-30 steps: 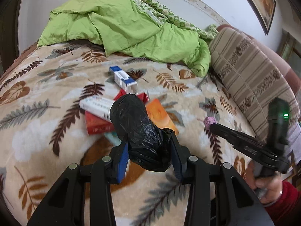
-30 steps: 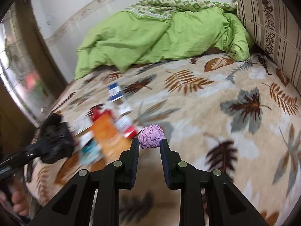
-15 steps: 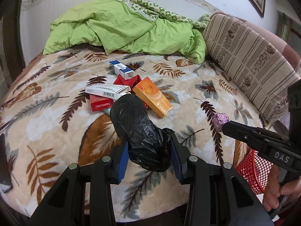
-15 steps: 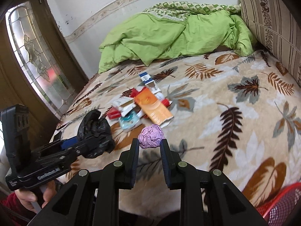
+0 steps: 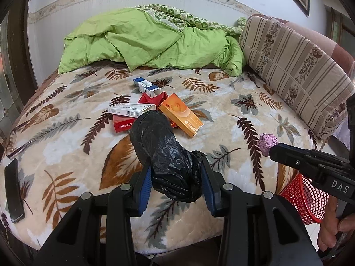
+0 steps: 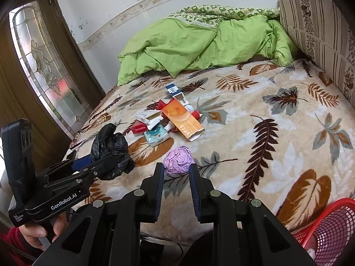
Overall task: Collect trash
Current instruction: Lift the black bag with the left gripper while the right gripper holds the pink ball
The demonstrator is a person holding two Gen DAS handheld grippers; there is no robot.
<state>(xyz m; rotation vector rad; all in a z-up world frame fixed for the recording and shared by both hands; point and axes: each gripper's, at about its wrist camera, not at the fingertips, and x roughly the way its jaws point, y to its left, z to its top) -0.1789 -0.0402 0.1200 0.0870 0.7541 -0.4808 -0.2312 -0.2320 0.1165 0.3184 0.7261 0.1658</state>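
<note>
While both handheld tools hang over the near edge of a bed, the left gripper (image 5: 176, 185) sits at the bottom centre of its own view with its blue-padded fingers (image 5: 145, 185) clamped on a crumpled black plastic bag (image 5: 164, 155), which bulges up and forward between them. At the bottom centre of the right wrist view, the right gripper (image 6: 176, 173) pinches a purple paper ball (image 6: 178, 159) between its fingertips, the ball held just above the leaf-patterned blanket (image 6: 277, 137). Each tool shows in the other's camera: the left one enters from the lower left of the right view with the bag, and the right one reaches in from the right edge of the left view, the ball at its tip. More trash lies heaped in the middle of the blanket, mid-frame in both views: an orange carton (image 5: 180, 115), a white box with a barcode (image 5: 131, 109), a red pack (image 5: 124, 125) (lettered "CHUNGHWA" where it can be read), a blue-and-white box (image 5: 146, 86) farther back, and a teal packet (image 6: 156, 135) at the near side of the heap. A red mesh basket (image 6: 328, 228) shows in the lower right corner, below the bed's edge. A green quilt (image 5: 150, 42) is bunched along the top of the frame, with a striped cushion (image 5: 295, 71) at the right and a black phone-like slab (image 5: 14, 190) at the lower left on the blanket.
</note>
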